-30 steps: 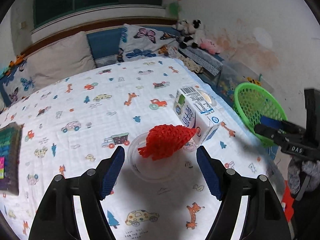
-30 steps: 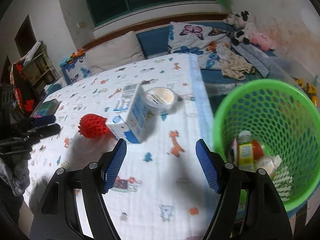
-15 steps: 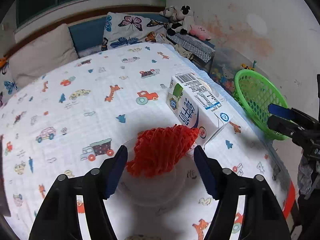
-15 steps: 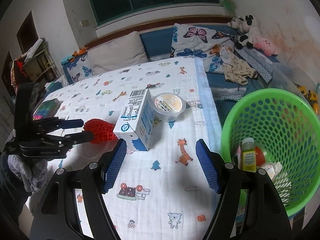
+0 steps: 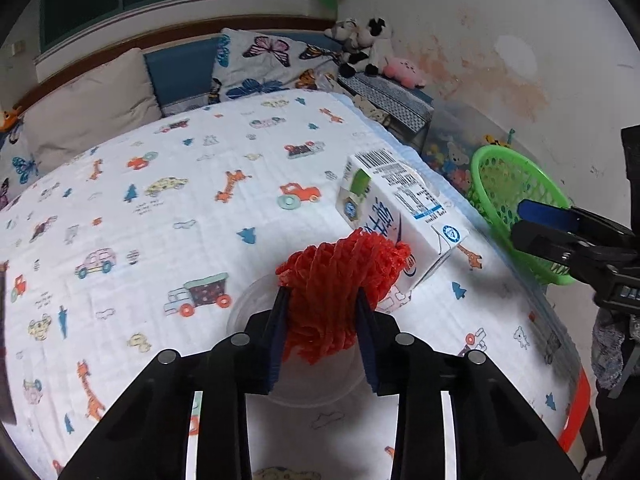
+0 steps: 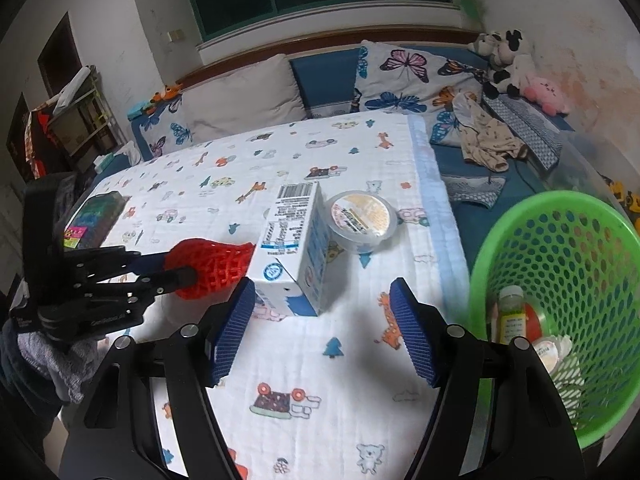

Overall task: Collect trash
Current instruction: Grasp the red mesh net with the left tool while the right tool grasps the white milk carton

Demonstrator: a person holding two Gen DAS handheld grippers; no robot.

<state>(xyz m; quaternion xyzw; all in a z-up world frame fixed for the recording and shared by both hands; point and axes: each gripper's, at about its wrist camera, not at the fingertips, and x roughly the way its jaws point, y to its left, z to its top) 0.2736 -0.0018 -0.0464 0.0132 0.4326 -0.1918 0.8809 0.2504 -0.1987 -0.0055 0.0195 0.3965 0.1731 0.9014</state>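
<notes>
The left claw (image 5: 322, 320) has just been closing and now clamps the red foam net (image 5: 340, 280), which sits over a clear plastic cup (image 5: 256, 300) on the bed (image 5: 160, 200); the net's long axis runs away from the claw, its far end touching the milk carton (image 5: 400, 216). The carton lies on its side, barcode end pointing toward the pillows. The right claw (image 6: 322, 328) has narrowed a little but stands apart, empty, near the carton. Beyond sits a lidded round tub (image 6: 362, 216), and beside the bed a green basket (image 6: 560, 240).
</notes>
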